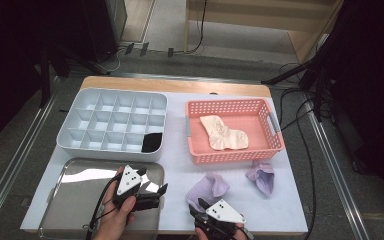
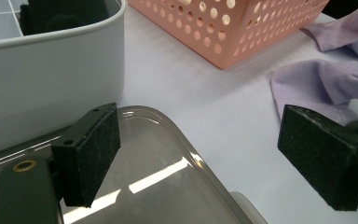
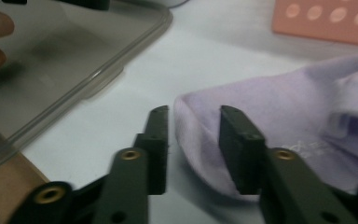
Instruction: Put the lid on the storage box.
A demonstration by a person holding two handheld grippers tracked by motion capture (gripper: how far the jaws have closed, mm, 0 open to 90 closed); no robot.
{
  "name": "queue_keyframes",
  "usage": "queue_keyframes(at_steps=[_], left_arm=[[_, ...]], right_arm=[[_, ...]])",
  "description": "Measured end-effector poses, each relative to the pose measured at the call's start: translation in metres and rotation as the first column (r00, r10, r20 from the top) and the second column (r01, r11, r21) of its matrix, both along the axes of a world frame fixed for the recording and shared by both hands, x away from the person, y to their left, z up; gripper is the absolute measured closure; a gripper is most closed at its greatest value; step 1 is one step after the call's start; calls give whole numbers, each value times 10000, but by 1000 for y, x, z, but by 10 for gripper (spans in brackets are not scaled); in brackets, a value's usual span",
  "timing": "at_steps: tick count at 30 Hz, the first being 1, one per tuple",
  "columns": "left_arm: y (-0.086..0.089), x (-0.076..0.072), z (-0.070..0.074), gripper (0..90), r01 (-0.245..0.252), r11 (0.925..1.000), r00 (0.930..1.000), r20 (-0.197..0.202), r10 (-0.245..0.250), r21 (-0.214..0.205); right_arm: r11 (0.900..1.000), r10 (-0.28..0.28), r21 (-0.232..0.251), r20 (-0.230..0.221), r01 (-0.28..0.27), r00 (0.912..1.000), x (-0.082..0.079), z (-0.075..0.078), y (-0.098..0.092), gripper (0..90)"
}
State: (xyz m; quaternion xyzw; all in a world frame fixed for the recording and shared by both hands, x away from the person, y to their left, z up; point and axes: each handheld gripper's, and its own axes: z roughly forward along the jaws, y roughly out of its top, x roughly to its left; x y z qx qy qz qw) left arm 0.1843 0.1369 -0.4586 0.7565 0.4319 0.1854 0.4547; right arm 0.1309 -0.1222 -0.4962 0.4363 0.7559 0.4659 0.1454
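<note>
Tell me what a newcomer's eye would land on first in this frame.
Probably the pink basket at the table's right, with a cream sock lying in it. Next, the two purple socks in front of it: the near sock has its edge between the right gripper's narrowly parted fingers, the far sock lies apart. At the left, the open left gripper hangs over a shiny metal tray.

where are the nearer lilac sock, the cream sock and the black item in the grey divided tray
nearer lilac fabric sock [image 1: 207,187], high view, its middle
cream fabric sock [image 1: 223,133], high view, heel area
black item [image 1: 153,142], high view, its centre
</note>
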Motion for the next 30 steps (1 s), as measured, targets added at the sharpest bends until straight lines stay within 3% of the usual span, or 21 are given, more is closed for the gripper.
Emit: queue_keyframes(at_steps=[4, 10, 12, 13, 16, 21, 26, 30], left_arm=[[-1, 0, 0, 135, 48, 10000, 10000, -40, -48, -16], [-4, -1, -1, 135, 99, 10000, 9999, -84, -99, 10], [-4, -1, -2, 135, 87, 10000, 9999, -91, -86, 15], [-3, -1, -2, 135, 39, 10000, 9999, -168, -39, -28], [-2, 0, -2, 135, 22, 9999, 9998, -215, -25, -168], [-3, 0, -3, 135, 31, 9999, 9997, -227, -34, -115], [-4, 0, -3, 135, 47, 9999, 9997, -259, -49, -93], [-5, -1, -3, 135, 48, 10000, 9995, -301, -50, -74]], right_arm=[[9997, -214, 73, -313, 217, 9993, 4, -2, 2, 873], [9952, -710, 657, -351, 732, 9969, 18, 5, 12, 889], [9933, -820, 785, -324, 844, 9961, 20, 6, 13, 887], [9877, -843, 1285, -388, 887, 9957, 23, 8, 15, 819], [9852, -608, 1587, -286, 646, 9977, 22, 9, 14, 715], [9813, -969, 1677, 61, 945, 9953, 21, 16, -4, 668], [9760, -1743, 1385, 327, 1682, 9842, 22, 17, -32, 665], [9697, -2148, 1254, 285, 2097, 9762, 24, 17, -49, 661]])
